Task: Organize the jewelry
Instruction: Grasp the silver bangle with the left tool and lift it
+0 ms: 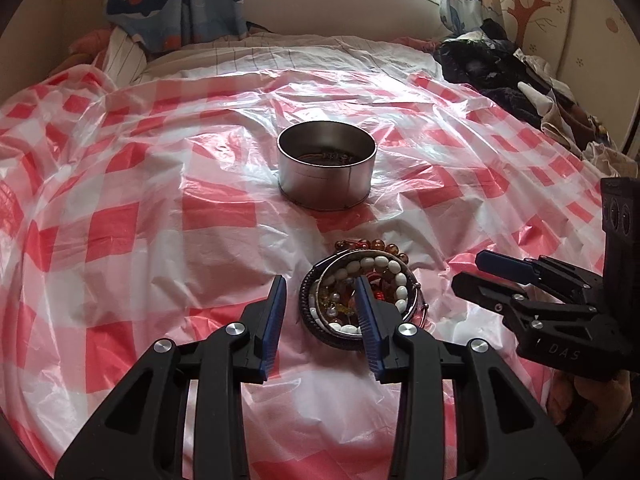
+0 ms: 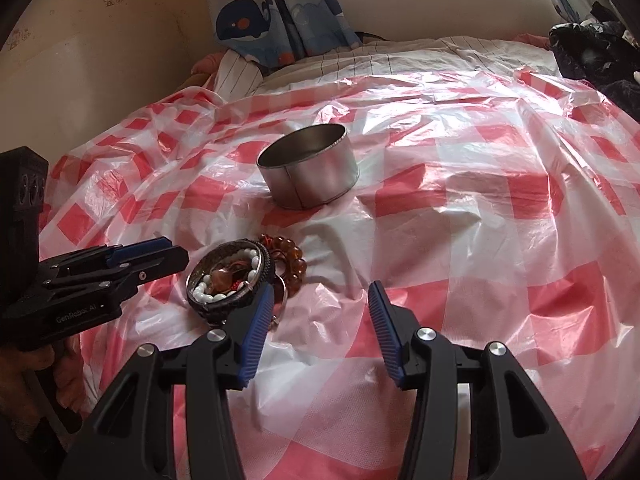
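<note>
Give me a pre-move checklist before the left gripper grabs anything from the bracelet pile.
1. Left gripper open: ok.
2. Left gripper lined up on the bracelet pile: not ok; one finger overlaps the pile, the other is beside it.
3. Right gripper open and off the pile: ok.
4. Metal tin upright, lid off: ok.
5. Room left in tin: cannot tell; some items already inside.
6. Bracelets separable: cannot tell; they lie nested together.

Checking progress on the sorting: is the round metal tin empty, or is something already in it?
Not empty. The left wrist view shows dark, beaded pieces lying on the bottom of the tin; the pile of bracelets sits outside it on the checkered sheet.
</note>
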A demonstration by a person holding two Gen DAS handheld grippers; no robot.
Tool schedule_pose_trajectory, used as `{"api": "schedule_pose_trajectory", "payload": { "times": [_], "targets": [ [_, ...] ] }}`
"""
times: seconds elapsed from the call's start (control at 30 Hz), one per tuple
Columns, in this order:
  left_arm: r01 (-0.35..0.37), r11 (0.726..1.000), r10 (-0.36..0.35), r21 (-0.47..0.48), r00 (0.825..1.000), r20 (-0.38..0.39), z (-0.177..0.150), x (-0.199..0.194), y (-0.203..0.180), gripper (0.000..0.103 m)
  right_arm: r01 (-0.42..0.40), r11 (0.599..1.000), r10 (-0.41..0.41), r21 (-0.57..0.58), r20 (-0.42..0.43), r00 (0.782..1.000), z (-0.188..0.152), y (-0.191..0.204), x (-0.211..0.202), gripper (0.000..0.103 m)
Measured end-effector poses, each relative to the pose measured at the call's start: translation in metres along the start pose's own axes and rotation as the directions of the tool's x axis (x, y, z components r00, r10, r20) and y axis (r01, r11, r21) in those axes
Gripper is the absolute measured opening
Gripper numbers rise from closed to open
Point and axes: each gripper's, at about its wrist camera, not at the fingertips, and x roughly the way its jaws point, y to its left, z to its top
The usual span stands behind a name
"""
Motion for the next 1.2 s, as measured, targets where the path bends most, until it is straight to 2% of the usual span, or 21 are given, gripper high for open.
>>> {"api": "schedule_pose_trajectory", "payload": {
  "times": [0.13,0.2,0.3,0.43,0.47,0.57,0.67,0.8,0.9,1.03,1.07,1.13,1.2],
  "targets": [
    [-0.029,0.999,0.03,0.04,1.0,-0.003,0.004,0.008,-0.005,0.032,-0.004,1.0,0.004,0.006,-0.011,1.0,-0.001,-0.001,0.004,0.055],
    [-0.03,0.998,0.03,0.05,1.0,-0.002,0.006,0.01,-0.006,0.021,-0.005,1.0,0.005,0.004,-0.014,1.0,-0.001,-0.001,0.005,0.057],
    [-0.036,0.996,0.038,0.079,0.999,-0.022,0.006,0.018,-0.01,0.012,-0.005,1.0,0.005,0.005,-0.021,1.0,-0.001,0.0,0.008,0.058],
    [-0.055,0.993,0.062,0.107,0.996,-0.061,0.002,0.029,-0.015,0.008,-0.008,1.0,0.009,0.009,-0.024,1.0,-0.001,-0.001,0.009,0.059],
    [-0.063,0.992,0.071,0.112,0.996,-0.062,0.002,0.029,-0.015,0.004,-0.009,1.0,0.009,0.01,-0.024,1.0,-0.001,-0.001,0.009,0.059],
    [-0.06,0.99,0.067,0.124,0.996,-0.051,0.002,0.026,-0.017,0.003,-0.009,1.0,0.009,0.01,-0.025,1.0,0.0,-0.002,0.009,0.059],
    [0.014,0.999,-0.013,0.035,1.0,-0.02,0.006,0.015,-0.007,0.003,-0.009,1.0,0.009,0.01,-0.025,1.0,0.0,-0.002,0.009,0.059],
    [0.044,0.994,-0.039,-0.099,0.998,0.046,0.012,-0.002,0.023,0.002,-0.008,1.0,0.009,0.009,-0.025,1.0,0.0,-0.002,0.009,0.059],
    [0.022,0.985,-0.01,-0.174,0.998,0.066,0.013,-0.007,0.042,0.002,-0.008,1.0,0.008,-0.01,0.0,1.0,0.0,0.002,0.004,0.059],
    [-0.008,0.972,0.019,-0.234,0.999,0.045,0.012,-0.003,0.056,0.002,-0.059,0.993,0.062,-0.101,0.037,0.997,0.006,0.023,-0.002,0.06],
    [-0.014,0.971,0.025,-0.239,0.999,0.042,0.011,-0.002,0.057,0.003,-0.068,0.988,0.074,-0.138,0.038,0.997,0.008,0.031,-0.002,0.069],
    [-0.019,0.968,0.031,-0.251,0.999,0.044,0.011,-0.003,0.06,0.003,-0.059,0.973,0.068,-0.224,0.03,0.997,0.01,0.05,0.001,0.077],
    [-0.027,0.965,0.041,-0.26,0.998,0.047,0.011,-0.004,0.063,0.003,-0.055,0.954,0.062,-0.295,0.016,0.998,0.013,0.065,0.007,0.078]
  ]
}}
